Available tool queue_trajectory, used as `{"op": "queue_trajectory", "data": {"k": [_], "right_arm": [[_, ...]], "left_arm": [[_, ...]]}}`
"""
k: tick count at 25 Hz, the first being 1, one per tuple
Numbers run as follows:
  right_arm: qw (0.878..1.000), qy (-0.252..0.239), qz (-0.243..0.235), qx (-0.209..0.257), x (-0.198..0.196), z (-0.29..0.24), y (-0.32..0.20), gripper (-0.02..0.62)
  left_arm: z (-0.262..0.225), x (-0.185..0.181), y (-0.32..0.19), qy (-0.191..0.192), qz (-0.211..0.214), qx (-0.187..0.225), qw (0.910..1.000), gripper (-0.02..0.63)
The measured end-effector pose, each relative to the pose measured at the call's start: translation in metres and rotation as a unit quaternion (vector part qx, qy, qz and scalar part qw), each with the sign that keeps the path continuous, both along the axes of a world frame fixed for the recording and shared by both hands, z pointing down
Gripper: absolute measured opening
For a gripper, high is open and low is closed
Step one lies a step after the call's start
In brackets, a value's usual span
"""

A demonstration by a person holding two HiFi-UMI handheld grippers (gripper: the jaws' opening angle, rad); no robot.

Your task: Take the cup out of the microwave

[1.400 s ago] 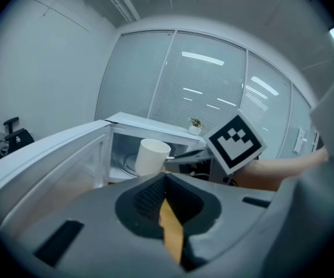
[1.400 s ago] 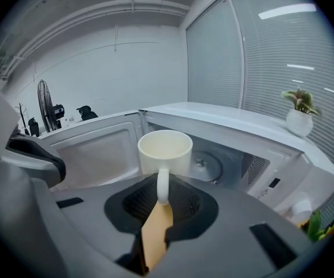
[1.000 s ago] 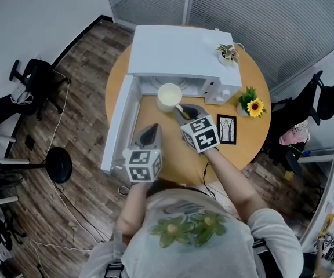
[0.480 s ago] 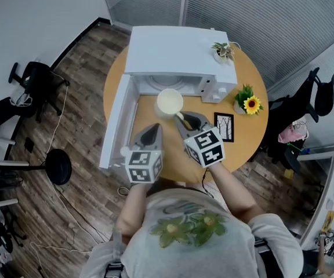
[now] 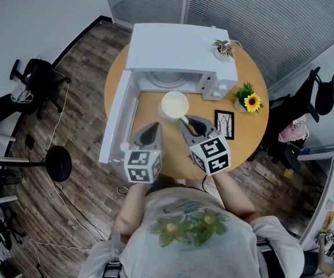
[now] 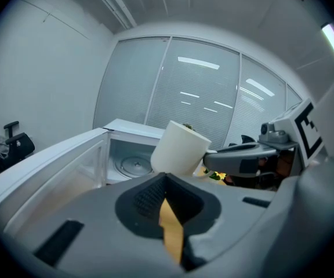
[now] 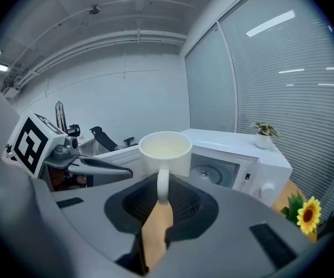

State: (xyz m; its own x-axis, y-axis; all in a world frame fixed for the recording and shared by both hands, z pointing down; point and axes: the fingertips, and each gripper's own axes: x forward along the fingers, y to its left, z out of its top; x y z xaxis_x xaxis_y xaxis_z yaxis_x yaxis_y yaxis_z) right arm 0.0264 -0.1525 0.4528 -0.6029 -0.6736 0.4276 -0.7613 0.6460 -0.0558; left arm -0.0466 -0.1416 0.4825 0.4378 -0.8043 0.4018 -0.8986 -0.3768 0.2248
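Observation:
A cream cup (image 5: 174, 104) hangs above the round wooden table (image 5: 254, 138), just in front of the white microwave (image 5: 181, 54), whose door (image 5: 116, 117) stands open to the left. My right gripper (image 5: 185, 122) is shut on the cup's handle; in the right gripper view the cup (image 7: 164, 152) stays upright with the handle (image 7: 162, 185) between the jaws. My left gripper (image 5: 149, 134) waits near the door, shut with nothing in it. From the left gripper view the cup (image 6: 178, 148) shows ahead, with the empty microwave turntable (image 6: 133, 166) behind it.
A small potted plant (image 5: 224, 48) stands on the microwave. A sunflower pot (image 5: 249, 102) and a framed picture (image 5: 225, 124) sit on the table to the right of the cup. Office chairs (image 5: 36, 80) (image 5: 318, 94) stand on the floor at either side.
The right gripper has drawn the cup back from the microwave opening toward the person and slightly up. The left gripper has stayed put.

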Motion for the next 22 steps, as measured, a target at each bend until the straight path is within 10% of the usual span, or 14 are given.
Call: {"op": "queue_trajectory", "data": {"k": [22], "right_arm": [[0.999,0.018,-0.021,-0.038,0.01,0.031,0.012,0.06]], "left_arm": [[-0.02,0.0,0.012,-0.015,-0.004,0.042,0.999,0.003]]}}
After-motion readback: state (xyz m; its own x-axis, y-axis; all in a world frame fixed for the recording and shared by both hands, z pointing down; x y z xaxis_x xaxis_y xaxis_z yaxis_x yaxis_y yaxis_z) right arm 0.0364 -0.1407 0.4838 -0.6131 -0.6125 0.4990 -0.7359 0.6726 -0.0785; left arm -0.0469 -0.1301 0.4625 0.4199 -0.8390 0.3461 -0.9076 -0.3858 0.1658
